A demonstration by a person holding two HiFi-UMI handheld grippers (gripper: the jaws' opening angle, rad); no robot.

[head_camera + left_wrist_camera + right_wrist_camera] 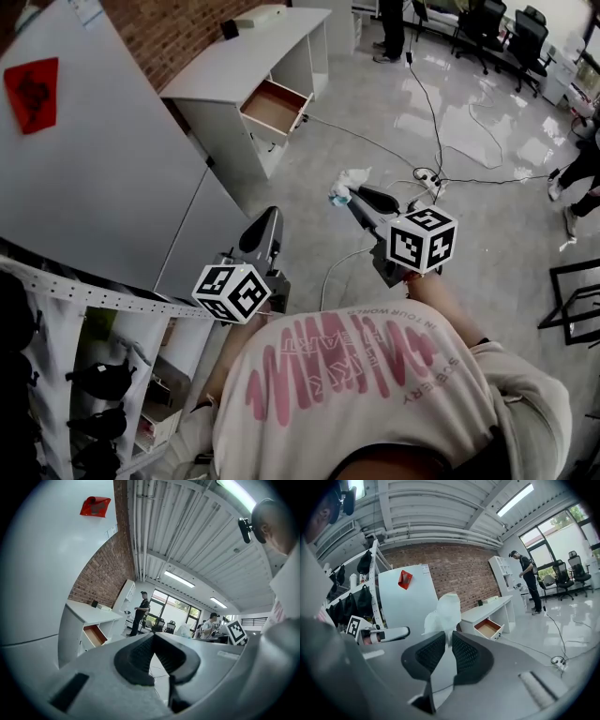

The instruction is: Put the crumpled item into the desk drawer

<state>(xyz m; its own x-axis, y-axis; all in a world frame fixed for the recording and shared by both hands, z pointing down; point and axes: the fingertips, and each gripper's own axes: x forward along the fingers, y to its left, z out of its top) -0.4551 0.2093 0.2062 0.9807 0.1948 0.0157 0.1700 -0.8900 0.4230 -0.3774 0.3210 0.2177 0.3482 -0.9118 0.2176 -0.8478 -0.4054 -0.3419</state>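
Our right gripper [448, 638] has its jaws pinched narrowly on the crumpled item [444, 611], one white wad standing just above the jaw tips, at the centre of the head view. We judge it light, soft and crushable, so a gentle pinch on its bulk should do. Our left gripper [152, 639] is closed and empty. One desk drawer [274, 107] stands open, upper middle.

white crumpled item [443, 612], perhaps tissue, pinched in right tongs [448, 641], desk drawer [274, 106] open
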